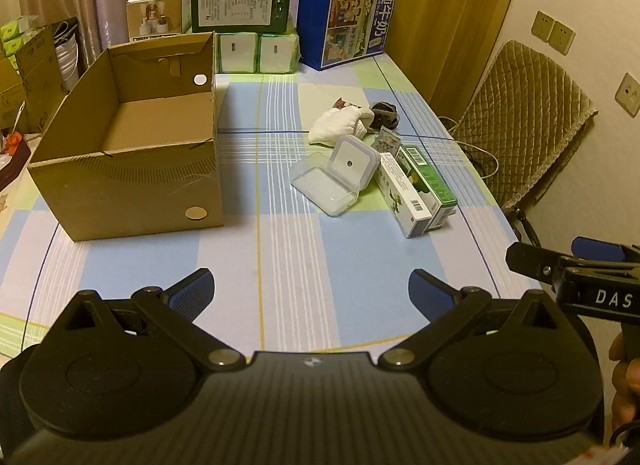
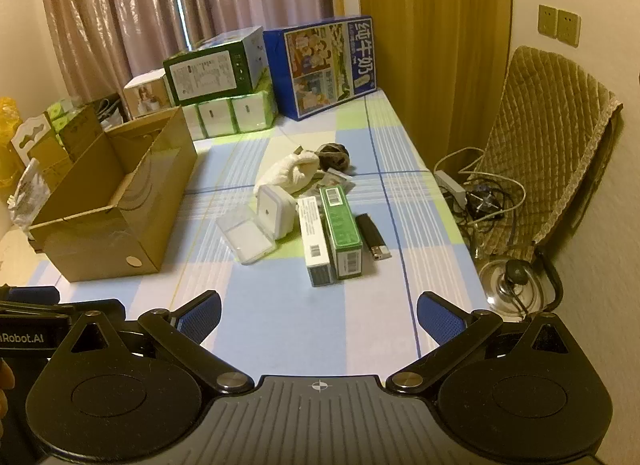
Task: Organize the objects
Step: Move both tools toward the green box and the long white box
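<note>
Cardboard box [image 1: 132, 137], one, open-topped, stands on the counter [image 1: 280, 257] ahead-left of both claws. Ahead-right lie one clear plastic case [image 2: 256, 225], two cartons side by side (one white [image 2: 314, 241], one green [image 2: 342, 231]), one black lighter [image 2: 372, 237], one white cloth [image 2: 290, 173]. Left claw [image 1: 311, 297] and right claw [image 2: 319, 315] both gape wide, holding nothing.

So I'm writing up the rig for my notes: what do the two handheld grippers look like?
Both match: the left gripper and right gripper have matte black bodies with round hubs, silver pivot screws, and blue textured pads. The right gripper's side, seen from the left wrist, carries white letters "DAS".
</note>
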### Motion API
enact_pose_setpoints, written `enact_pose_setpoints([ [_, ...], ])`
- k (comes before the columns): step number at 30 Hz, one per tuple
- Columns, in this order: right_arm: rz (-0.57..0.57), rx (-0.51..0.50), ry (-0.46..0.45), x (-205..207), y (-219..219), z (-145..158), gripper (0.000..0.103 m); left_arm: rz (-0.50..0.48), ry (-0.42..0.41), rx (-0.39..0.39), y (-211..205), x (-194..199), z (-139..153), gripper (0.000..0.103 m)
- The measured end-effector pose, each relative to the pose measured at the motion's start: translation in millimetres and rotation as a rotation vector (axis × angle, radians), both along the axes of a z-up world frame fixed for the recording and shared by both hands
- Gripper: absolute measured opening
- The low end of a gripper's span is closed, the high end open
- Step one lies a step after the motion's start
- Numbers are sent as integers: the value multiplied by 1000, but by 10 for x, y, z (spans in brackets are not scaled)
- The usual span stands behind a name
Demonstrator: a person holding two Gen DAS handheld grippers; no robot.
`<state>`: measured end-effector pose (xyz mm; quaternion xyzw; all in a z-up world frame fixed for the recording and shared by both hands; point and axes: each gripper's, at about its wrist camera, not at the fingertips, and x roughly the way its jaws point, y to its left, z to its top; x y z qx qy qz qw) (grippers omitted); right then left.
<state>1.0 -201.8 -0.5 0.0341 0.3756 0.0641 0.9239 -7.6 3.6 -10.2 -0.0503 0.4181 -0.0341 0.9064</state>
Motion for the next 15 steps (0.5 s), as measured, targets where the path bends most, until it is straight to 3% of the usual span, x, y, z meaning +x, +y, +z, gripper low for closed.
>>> enact_pose_setpoints([
  [15,-21,-2,11,69,-63,-78,101,-4,6,11,-7,76,-61,102],
])
